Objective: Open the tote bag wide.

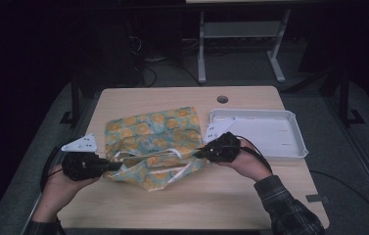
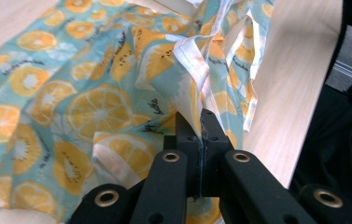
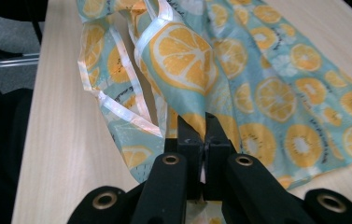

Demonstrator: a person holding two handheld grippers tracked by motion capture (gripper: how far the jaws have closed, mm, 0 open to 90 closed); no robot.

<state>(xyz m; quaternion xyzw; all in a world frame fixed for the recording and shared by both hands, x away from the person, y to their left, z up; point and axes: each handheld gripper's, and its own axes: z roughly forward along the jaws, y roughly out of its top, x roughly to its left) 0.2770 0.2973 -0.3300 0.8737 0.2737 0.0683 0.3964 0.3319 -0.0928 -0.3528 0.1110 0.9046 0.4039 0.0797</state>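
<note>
Orange-print teal bag point(image 1: 153, 142), rumpled on table

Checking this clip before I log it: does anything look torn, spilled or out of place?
Nothing looks damaged or spilled. The orange-print bag lies rumpled and askew on the table, its near edge pinched by the left gripper and the right gripper. The white tray sits squarely beside it.

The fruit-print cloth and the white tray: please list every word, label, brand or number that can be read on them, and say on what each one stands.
Cloth: small dark script runs beside the printed orange slices; it is blurred, and no word can be read with certainty.
White tray: a few faint marks inside, too small to read.
Left gripper and right gripper, both shut on the cloth: no lettering shows.
</note>
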